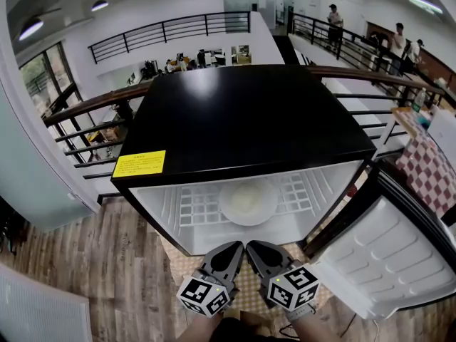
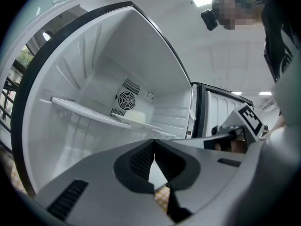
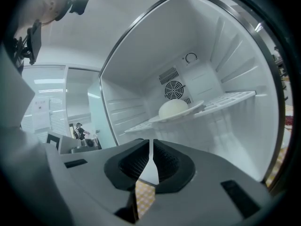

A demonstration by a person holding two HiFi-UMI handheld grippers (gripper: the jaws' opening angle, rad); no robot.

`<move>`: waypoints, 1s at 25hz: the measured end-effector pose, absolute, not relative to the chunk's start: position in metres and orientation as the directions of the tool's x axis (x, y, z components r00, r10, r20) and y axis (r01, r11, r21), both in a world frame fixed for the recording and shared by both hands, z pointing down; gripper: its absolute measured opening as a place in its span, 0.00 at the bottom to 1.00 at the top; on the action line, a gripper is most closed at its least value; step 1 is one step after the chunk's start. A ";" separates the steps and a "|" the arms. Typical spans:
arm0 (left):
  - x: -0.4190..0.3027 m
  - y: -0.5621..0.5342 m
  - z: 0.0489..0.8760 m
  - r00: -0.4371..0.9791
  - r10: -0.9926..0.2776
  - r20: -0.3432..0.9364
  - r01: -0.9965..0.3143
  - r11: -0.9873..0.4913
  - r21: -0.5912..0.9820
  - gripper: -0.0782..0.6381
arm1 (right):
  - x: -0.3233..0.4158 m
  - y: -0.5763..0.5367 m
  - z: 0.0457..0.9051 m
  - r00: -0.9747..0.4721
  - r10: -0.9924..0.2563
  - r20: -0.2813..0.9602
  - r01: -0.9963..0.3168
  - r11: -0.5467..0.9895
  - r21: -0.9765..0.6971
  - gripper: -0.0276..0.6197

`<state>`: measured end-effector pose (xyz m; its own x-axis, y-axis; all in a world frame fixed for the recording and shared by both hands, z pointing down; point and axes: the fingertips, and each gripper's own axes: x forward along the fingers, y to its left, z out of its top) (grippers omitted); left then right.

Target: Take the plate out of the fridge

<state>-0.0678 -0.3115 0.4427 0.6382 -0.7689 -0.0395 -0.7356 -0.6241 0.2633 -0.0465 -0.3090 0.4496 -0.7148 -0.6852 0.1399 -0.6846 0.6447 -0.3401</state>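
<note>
A white plate (image 1: 248, 201) with a pale rounded lump of food on it rests on the wire shelf (image 1: 196, 209) inside the open black fridge (image 1: 242, 120). In the left gripper view the plate (image 2: 136, 122) sits ahead on the shelf. The right gripper view shows the plate (image 3: 181, 114) in front of the back-wall fan. My left gripper (image 1: 231, 251) and right gripper (image 1: 258, 251) hover side by side just outside the fridge opening, below the shelf. Both are shut with nothing between their jaws, as the left gripper (image 2: 154, 142) and the right gripper (image 3: 151, 142) show in their own views.
The fridge door (image 1: 388, 255) stands open to the right. A chequered mat (image 1: 249, 285) lies on the wooden floor beneath the grippers. A railing (image 1: 85, 109) runs behind the fridge, and a table with a chequered cloth (image 1: 427, 169) stands at the right. People (image 1: 333, 21) stand far back.
</note>
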 end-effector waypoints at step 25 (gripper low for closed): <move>-0.071 -0.314 0.452 0.651 -0.758 -0.024 -0.724 -0.630 0.281 0.12 | -0.028 -0.368 0.420 -0.612 -0.788 0.060 -0.366 0.215 -0.905 0.24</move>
<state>-0.0707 -0.3144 0.4521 0.6514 -0.7583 -0.0235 -0.7236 -0.6303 0.2812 -0.0276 -0.3685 0.4200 -0.6123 -0.7884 0.0600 -0.3660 0.2154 -0.9053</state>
